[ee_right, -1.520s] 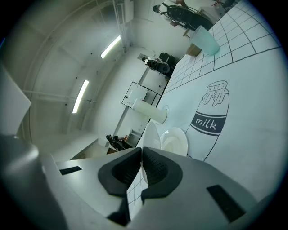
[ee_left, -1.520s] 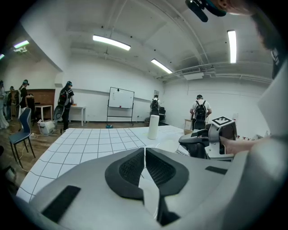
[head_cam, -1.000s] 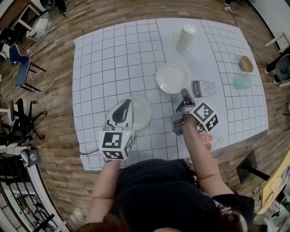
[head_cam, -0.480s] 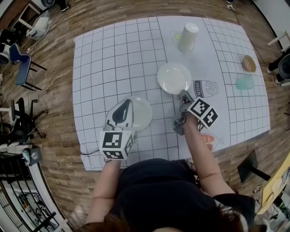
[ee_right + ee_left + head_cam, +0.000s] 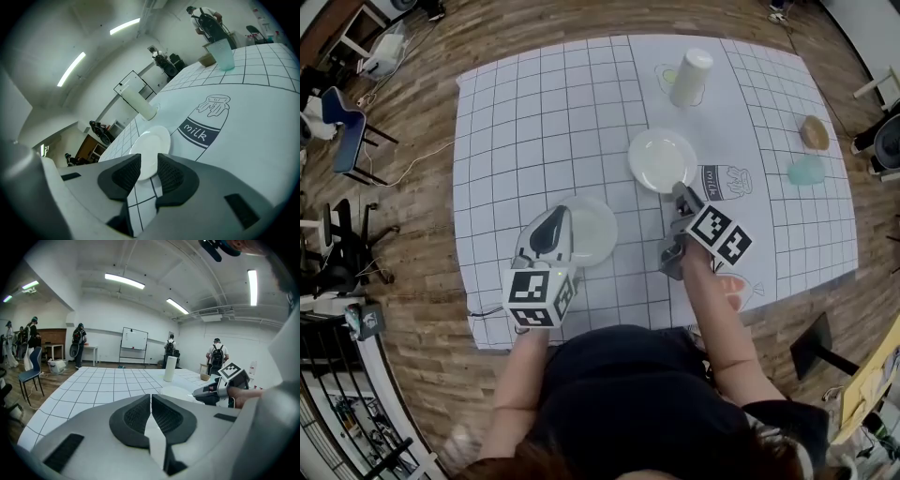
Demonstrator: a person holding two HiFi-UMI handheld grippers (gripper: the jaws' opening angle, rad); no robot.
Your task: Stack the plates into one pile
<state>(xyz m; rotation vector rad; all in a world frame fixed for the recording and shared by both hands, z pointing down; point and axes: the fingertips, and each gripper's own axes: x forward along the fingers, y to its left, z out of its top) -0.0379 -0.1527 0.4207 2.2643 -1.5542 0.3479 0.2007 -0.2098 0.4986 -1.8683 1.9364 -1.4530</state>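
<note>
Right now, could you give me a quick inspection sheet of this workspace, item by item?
Surface: white grid sheet, milk bottle drawing printed on it.
Job's things: two plates, apart, not stacked: near plate, far plate.
Clutter: tall white cup, teal cup, brown bowl.
Grippers: left gripper shut on near plate's rim; right gripper jaws opening, far plate's edge between them.
Cables: one cable on floor.
Surroundings: wooden floor, blue chair, whiteboard, people standing.

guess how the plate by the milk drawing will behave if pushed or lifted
Likely rigid: the plate has a crisp round rim. Its smooth white face looks slippery. Lying flat on the mat, it should slide, not tip.
</note>
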